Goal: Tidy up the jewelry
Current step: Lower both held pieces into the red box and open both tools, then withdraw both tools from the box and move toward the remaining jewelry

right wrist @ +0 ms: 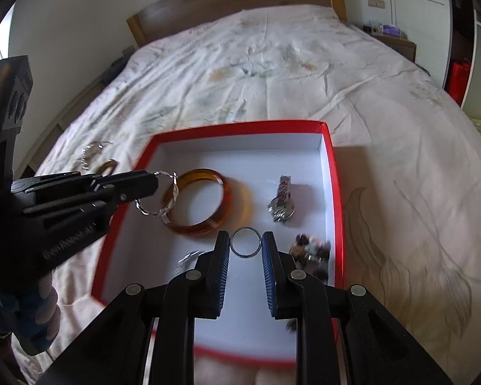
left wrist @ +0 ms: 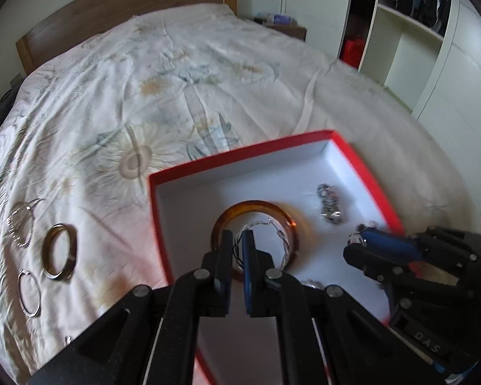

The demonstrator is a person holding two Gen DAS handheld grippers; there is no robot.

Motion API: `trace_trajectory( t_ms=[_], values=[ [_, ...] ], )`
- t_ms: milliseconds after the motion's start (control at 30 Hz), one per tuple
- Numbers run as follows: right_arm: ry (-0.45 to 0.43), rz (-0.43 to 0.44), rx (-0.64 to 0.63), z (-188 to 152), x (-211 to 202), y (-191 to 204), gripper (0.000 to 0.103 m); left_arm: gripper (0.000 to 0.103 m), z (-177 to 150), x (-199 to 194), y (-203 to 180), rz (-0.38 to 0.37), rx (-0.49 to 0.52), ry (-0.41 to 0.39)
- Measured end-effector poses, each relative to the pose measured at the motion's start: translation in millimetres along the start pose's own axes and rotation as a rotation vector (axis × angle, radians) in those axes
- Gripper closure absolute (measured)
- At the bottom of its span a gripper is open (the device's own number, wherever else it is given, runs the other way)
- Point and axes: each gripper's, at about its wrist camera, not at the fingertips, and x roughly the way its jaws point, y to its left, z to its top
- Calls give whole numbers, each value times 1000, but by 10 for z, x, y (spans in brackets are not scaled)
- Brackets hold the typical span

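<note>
A red box (right wrist: 332, 192) with a white inside lies open on a bed (right wrist: 272, 64) covered by a pale flowered sheet, and it fills the middle of both views.

In the right wrist view, the left gripper (right wrist: 154, 181) reaches in from the left edge of the frame. Its jaws are pinched tight on a twisted silver bangle (right wrist: 157, 197), which hangs over the left part of the box and overlaps the rim of an amber bangle (right wrist: 208, 202) lying on the box floor. In the left wrist view the same silver bangle (left wrist: 263, 243) shows between the nearly closed fingers at lower centre, in front of the amber bangle (left wrist: 256, 234).

The right gripper (right wrist: 245, 247) sits at lower centre of its own view. Its jaws stand a ring's width apart, with a thin silver ring (right wrist: 245, 247) held between the blue pads (right wrist: 269, 256) above the box floor.

Right of the amber bangle lies a watch (right wrist: 282, 202). A beaded bracelet (right wrist: 311, 250) lies blurred by the box's right wall. A small silver piece (right wrist: 187, 258) lies at the lower left of the box floor, too blurred to identify.

On the sheet at the left of the left wrist view lie a brown bangle (left wrist: 61, 252), a thin silver hoop (left wrist: 29, 292) below it, and a sparkly bracelet (left wrist: 22, 224) above it.
</note>
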Motion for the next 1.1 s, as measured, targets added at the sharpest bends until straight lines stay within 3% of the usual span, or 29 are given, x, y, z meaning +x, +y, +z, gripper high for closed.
trace_trajectory(
  t_ms=[233,600,700,900,1100],
  values=[
    [52,-26,-49,27,263,-30,83,98,-4,415,-20,-3,15,63],
    [92,-67,-119,12,293,59,81,96,5,429,5,-11,5,74],
    [98,-81,-114,-2,254,47,75,91,5,408,30,-28,-20,80],
    [75,-95,-96,-71,-5,37,74,89,-40,154,26,-39,-36,48],
    [35,-92,-49,-228,-422,106,68,89,-226,-377,-12,-51,-57,-24]
  ],
)
